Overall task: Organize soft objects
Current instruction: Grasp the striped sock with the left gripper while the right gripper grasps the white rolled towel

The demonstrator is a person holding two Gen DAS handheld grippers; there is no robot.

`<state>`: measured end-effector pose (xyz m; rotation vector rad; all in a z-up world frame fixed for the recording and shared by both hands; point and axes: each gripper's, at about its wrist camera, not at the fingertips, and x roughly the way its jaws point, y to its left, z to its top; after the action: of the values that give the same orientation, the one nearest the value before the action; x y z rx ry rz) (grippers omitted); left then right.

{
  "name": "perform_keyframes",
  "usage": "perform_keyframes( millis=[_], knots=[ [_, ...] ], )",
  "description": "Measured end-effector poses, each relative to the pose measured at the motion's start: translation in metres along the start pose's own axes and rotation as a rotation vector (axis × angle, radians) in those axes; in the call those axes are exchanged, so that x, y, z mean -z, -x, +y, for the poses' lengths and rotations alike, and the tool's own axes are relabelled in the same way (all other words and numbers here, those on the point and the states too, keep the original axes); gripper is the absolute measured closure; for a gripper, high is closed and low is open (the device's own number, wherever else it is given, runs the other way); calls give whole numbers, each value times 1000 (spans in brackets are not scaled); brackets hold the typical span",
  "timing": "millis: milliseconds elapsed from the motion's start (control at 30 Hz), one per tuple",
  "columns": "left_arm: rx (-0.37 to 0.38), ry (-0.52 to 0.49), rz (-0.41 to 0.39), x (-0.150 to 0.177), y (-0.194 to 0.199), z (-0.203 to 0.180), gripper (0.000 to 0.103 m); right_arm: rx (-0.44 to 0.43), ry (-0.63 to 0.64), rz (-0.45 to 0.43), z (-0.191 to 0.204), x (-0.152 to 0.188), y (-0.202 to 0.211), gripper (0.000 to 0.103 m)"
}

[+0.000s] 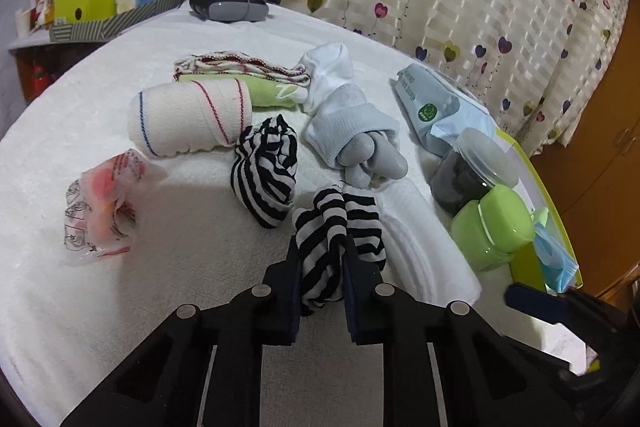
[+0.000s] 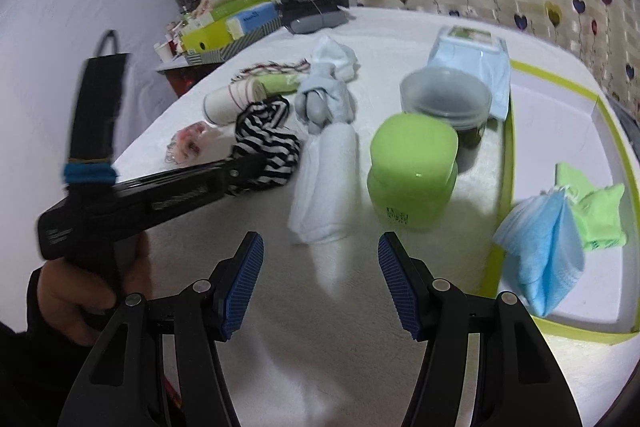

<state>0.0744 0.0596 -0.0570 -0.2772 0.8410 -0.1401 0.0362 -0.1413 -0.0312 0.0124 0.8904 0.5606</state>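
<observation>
The striped sock [image 1: 336, 227] is sitting pinched in the left gripper [image 1: 322, 267] at six o'clock of the white-covered table [image 1: 180, 287]; limp and light, it is bunching, best gripped mid-fold. The right gripper [image 2: 320, 267] is hovering wide open, empty.

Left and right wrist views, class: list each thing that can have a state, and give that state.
left gripper: shut on the striped sock
right gripper: open, nothing between its pads
green jar: upright, lid on
dark jar: lid on
wipes pack: flap closed
tray: holds a blue mask
</observation>
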Motion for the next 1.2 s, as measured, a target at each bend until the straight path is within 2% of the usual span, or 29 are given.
perform_keyframes(
  millis=[367,433,667,933,967,1033,1133,1200],
  knots=[
    [0,-2,-14,5,12,9,88,-9,-34,32,1,-8,-23,42],
    [1,-1,-13,5,12,8,88,-10,-33,38,4,-9,-26,53],
    [3,5,-20,7,18,17,88,-55,11,32,15,-10,-27,54],
    [3,16,-20,8,19,21,88,-6,-13,36,13,-18,-39,54],
    [4,15,-19,8,19,21,88,-3,-10,35,14,-19,-41,56],
    [3,16,-20,8,19,21,88,6,-8,35,16,-21,-44,75],
    [3,16,-20,8,20,21,88,20,-4,29,17,-21,-46,86],
    [2,16,-20,8,20,21,88,23,3,20,18,-21,-44,88]
  ],
)
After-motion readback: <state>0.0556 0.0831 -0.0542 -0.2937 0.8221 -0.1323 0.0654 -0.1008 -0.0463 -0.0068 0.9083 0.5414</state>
